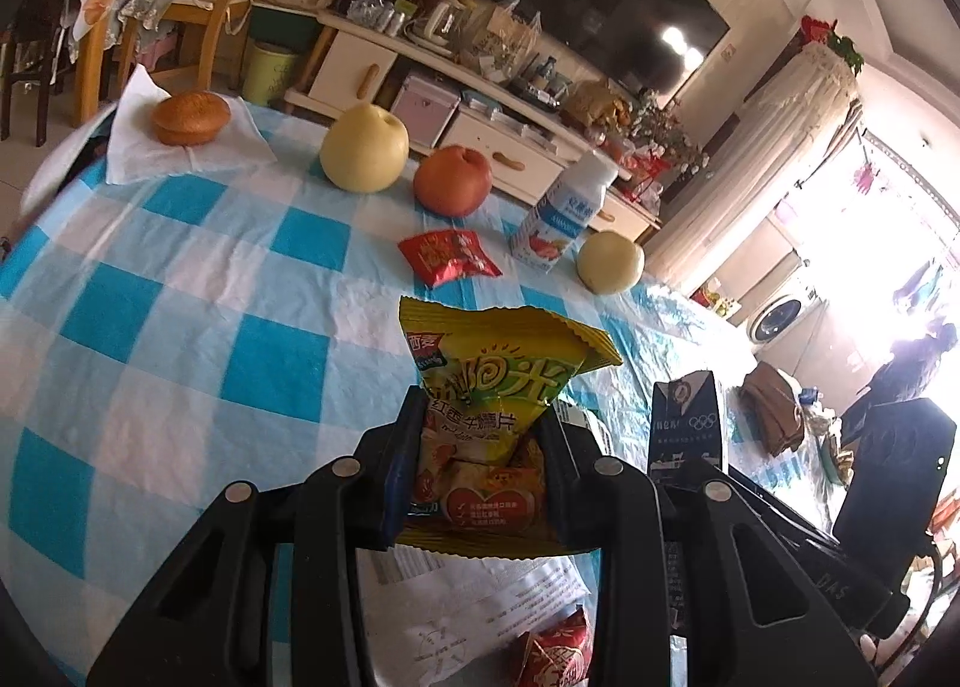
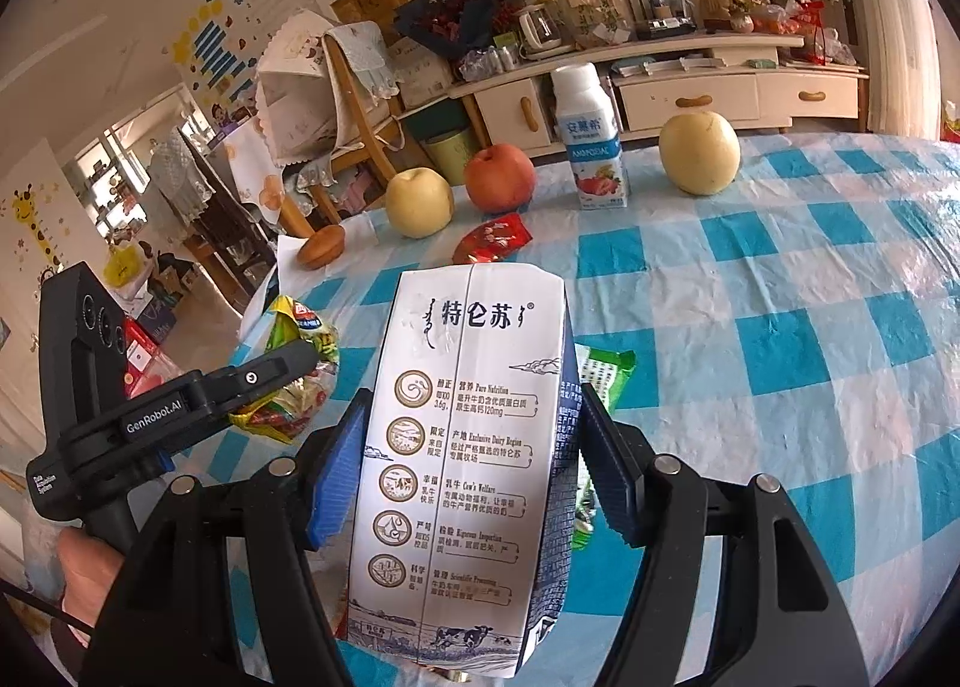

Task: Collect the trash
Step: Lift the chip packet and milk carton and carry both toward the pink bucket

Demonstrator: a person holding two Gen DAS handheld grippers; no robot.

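Note:
My left gripper [image 1: 480,435] is shut on a yellow snack packet [image 1: 498,381] and holds it above the blue-checked table; it also shows in the right wrist view [image 2: 300,375]. My right gripper [image 2: 474,429] is shut on a white milk carton [image 2: 468,447], seen dark-sided in the left wrist view [image 1: 687,423]. A red wrapper [image 1: 450,256] lies on the cloth ahead, also in the right wrist view [image 2: 493,237]. A green wrapper [image 2: 603,375] lies behind the carton. Another red wrapper [image 1: 555,651] lies below my left gripper on white paper.
Two yellow pears [image 1: 365,148] [image 1: 611,262], a red apple [image 1: 453,180], a yogurt bottle [image 1: 561,216] and a muffin [image 1: 191,117] on a napkin stand on the checked tablecloth [image 1: 180,297]. A TV cabinet [image 2: 720,87] and chairs [image 2: 354,99] stand beyond the table.

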